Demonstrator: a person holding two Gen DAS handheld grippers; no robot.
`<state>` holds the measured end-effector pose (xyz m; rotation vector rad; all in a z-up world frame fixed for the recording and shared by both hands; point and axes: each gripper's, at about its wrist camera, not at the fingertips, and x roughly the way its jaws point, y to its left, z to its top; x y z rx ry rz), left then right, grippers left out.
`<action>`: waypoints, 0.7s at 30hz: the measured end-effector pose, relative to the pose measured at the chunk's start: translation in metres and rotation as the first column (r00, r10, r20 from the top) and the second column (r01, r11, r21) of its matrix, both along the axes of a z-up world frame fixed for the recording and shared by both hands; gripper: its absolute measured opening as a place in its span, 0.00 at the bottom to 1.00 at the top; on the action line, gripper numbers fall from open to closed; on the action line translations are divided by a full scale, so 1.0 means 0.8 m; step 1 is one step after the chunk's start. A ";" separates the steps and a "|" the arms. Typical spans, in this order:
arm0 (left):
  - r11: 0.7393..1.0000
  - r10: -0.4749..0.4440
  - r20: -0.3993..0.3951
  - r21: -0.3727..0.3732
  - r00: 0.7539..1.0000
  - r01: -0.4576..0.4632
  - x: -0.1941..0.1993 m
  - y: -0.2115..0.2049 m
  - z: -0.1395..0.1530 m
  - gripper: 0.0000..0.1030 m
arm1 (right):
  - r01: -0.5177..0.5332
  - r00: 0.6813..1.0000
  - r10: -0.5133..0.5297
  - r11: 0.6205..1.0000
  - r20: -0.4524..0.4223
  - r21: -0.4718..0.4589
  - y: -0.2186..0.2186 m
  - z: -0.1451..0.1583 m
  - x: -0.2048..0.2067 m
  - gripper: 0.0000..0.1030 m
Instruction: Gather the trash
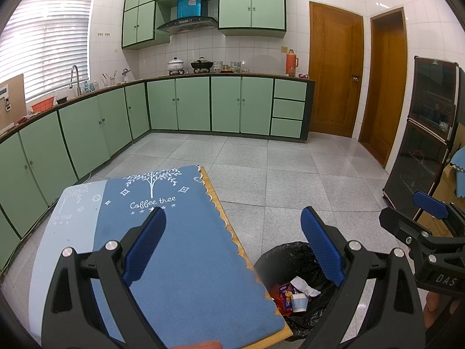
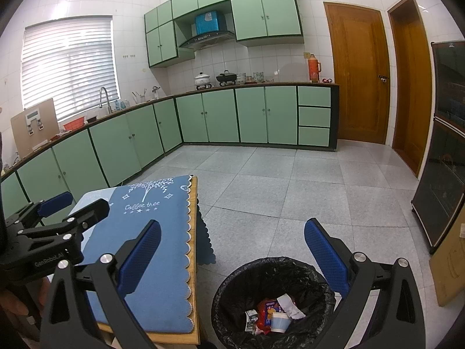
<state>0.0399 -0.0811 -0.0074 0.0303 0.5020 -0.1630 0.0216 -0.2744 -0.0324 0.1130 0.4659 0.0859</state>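
A black-lined trash bin stands on the floor right of the table; it also shows in the left wrist view. Inside lie a red snack wrapper, a white paper cup and crumpled white paper. My left gripper is open and empty above the table's right edge. My right gripper is open and empty above the bin. Each gripper shows in the other's view: the right one at the right, the left one at the left.
A small wooden table with a blue "Coffee tree" cloth sits left of the bin. Green kitchen cabinets line the left and far walls. Wooden doors and a dark glass cabinet stand to the right. Grey tile floor lies ahead.
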 end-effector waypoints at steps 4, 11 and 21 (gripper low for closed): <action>1.000 -0.002 0.000 0.000 1.000 0.002 0.000 0.000 0.000 0.88 | 0.000 1.000 0.000 1.000 0.000 0.001 0.000 0.000 0.000 0.94; 1.000 0.000 0.000 -0.001 1.000 0.000 0.000 -0.001 0.000 0.88 | 0.000 1.000 0.000 1.000 -0.001 0.000 -0.001 -0.001 0.000 0.94; 1.000 -0.001 -0.001 -0.001 1.000 0.001 0.000 -0.001 -0.001 0.88 | 0.001 1.000 -0.001 1.000 -0.002 0.001 0.000 -0.001 0.000 0.94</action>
